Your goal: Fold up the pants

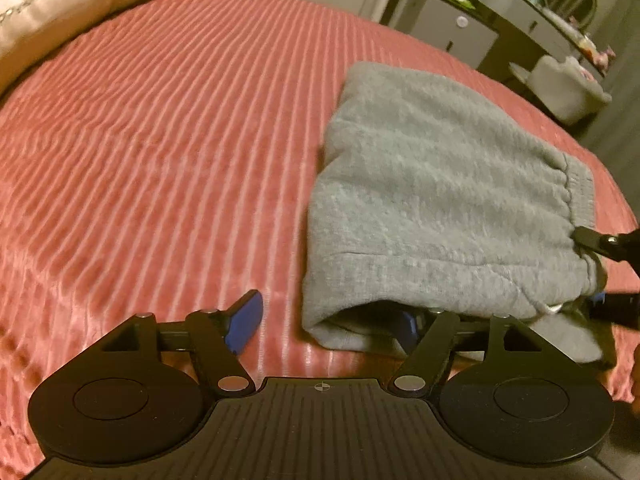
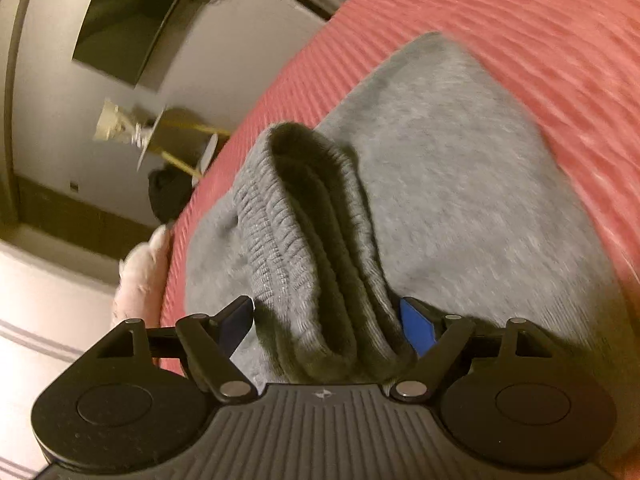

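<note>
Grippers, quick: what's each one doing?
Left gripper: open, one finger under the grey pants.
Right gripper: jaws wide around the pants' waistband; grip cannot be told.

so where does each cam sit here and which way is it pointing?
Left wrist: on the left gripper, low over the pink bed cover, looking across it at the folded grey pants; its own fingers show, the right gripper enters at the right edge.
Right wrist: on the right gripper, tilted, looking along the pants' ribbed waistband lying between its fingers, wall and floor at left.
Shared: the pants and the bed cover.
</note>
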A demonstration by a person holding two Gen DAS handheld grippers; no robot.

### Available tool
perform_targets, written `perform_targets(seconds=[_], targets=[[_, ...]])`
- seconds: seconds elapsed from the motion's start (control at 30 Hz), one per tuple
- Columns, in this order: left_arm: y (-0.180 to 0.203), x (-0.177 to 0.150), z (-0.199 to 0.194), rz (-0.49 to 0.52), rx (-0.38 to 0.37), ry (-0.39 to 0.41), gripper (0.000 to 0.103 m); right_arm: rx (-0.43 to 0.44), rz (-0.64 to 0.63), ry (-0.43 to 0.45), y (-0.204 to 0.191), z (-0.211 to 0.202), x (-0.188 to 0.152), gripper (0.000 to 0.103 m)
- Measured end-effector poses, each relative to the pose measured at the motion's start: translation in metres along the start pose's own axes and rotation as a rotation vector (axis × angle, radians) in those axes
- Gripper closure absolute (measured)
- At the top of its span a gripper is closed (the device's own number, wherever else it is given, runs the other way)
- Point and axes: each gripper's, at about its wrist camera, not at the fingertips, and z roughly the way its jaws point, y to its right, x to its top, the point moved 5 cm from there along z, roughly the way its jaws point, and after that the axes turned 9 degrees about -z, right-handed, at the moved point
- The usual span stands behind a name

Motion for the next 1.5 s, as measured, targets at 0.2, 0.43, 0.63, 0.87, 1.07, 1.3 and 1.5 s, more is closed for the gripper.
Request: perform_targets(seconds=[0.2, 0.43, 0.63, 0.87, 1.07, 1.3, 1.5], targets=[[0.003, 0.0, 0.003, 0.007, -0.018, -0.002, 0.029, 0.093, -0.047, -0.04, -0.001, -0.003, 0.006, 0.041], [0.003, 0.0, 0.008, 0.004, -0.02, -0.003, 0.025, 0.177, -0.029, -0.058, -0.005, 0.012, 0.008, 0.004], [0.005, -0.001, 0.007, 0.003, -0.019, 0.003, 0.025, 0.106, -0.078, -0.036, -0.018, 0.018, 0.011, 0.061], [0.008, -0.001, 0.01, 0.023, -0.005, 0.007, 0.021, 0.086, -0.039, -0.032, -0.018, 0.023, 0.003, 0.045], [0.008, -0.002, 0.008, 0.027, -0.002, 0.012, 0.02, 0.053, -0.074, 0.021, -0.052, 0.004, 0.012, 0.065], [0.009, -0.003, 0.006, 0.034, 0.005, 0.023, 0.021, 0.155, -0.122, 0.122, -0.105, -0.039, 0.026, 0.067], [-0.002, -0.001, -0.001, -0.035, -0.016, 0.044, 0.046, 0.223, -0.098, 0.159, -0.124, -0.062, 0.032, 0.067]])
